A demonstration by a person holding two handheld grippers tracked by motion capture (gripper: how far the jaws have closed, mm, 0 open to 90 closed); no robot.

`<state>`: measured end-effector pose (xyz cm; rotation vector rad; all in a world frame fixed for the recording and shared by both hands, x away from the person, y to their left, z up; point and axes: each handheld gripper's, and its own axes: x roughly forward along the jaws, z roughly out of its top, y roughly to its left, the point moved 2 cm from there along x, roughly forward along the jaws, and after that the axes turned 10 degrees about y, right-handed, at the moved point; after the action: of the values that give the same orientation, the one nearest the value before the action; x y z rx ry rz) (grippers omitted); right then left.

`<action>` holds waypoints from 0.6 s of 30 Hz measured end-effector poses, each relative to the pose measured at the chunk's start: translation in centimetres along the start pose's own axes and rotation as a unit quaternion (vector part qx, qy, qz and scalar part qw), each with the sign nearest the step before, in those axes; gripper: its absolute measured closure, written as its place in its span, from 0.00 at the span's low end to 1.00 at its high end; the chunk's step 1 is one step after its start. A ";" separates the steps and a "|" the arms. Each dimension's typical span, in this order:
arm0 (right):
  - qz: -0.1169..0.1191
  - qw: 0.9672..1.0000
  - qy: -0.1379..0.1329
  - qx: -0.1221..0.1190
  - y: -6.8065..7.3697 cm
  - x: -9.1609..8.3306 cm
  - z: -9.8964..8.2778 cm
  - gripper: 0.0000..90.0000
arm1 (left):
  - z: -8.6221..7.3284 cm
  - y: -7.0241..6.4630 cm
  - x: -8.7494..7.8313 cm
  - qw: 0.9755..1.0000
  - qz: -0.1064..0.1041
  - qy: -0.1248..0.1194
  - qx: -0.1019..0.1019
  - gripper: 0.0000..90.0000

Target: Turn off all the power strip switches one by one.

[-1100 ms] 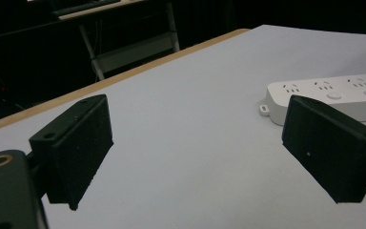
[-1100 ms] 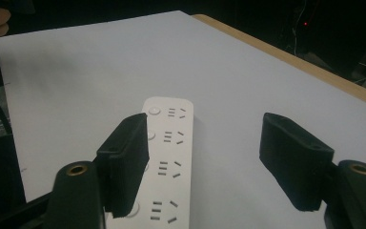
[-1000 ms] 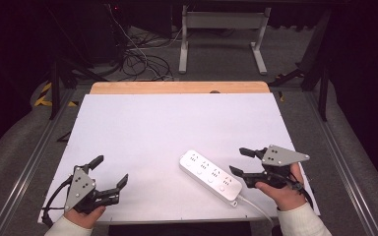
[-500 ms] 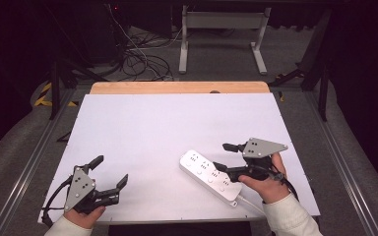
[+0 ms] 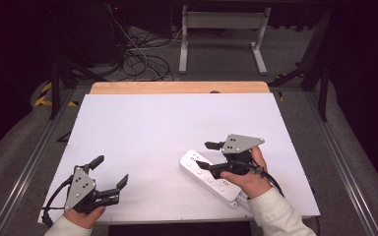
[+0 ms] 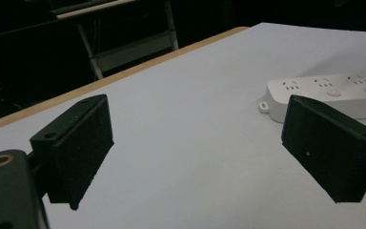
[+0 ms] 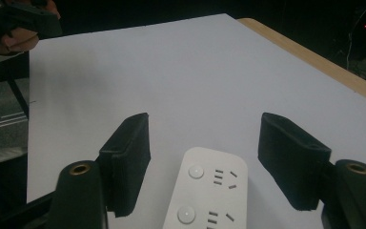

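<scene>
Smooth glossy white plastic power strip (image 7: 209, 195) lies on a matt white table (image 5: 167, 128) edged in bare wood.

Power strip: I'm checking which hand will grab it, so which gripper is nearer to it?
Right. The right gripper hovers over the power strip, open jaws straddling its end. The left gripper sits apart near the table's front-left corner.

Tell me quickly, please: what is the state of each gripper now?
Left gripper: open, holding nothing, apart from the power strip.
Right gripper: open, jaws on either side of the power strip's end, not pressing on it.
</scene>
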<state>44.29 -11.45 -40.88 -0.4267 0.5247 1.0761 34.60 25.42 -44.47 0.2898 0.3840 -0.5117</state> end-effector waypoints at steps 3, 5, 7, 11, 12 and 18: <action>0.001 1.000 0.001 0.002 0.0 0.4 0.2 0.40 | 0.0 0.0 0.0 1.000 0.000 -0.001 -0.001 0.12; 0.003 1.000 0.001 0.001 0.0 0.7 0.4 0.41 | 0.0 0.0 0.0 1.000 0.000 -0.001 -0.001 0.12; 0.005 1.000 0.001 0.000 0.0 0.9 0.4 0.41 | 0.0 0.0 0.0 1.000 0.000 -0.001 -0.001 0.12; 0.008 1.000 0.008 -0.003 0.1 1.6 0.5 0.41 | 0.0 0.0 0.0 1.000 0.000 -0.001 -0.001 0.12; 0.008 1.000 0.010 -0.004 0.1 1.7 0.5 0.41 | 0.0 0.0 0.0 1.000 0.000 -0.001 -0.001 0.12; 0.006 1.000 0.010 -0.010 0.0 1.6 0.7 0.62 | 0.0 0.0 0.0 1.000 0.000 -0.001 -0.001 0.12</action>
<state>45.03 -9.90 -41.31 -0.4524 0.5360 1.0910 34.65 25.43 -44.49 0.2879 0.3830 -0.5120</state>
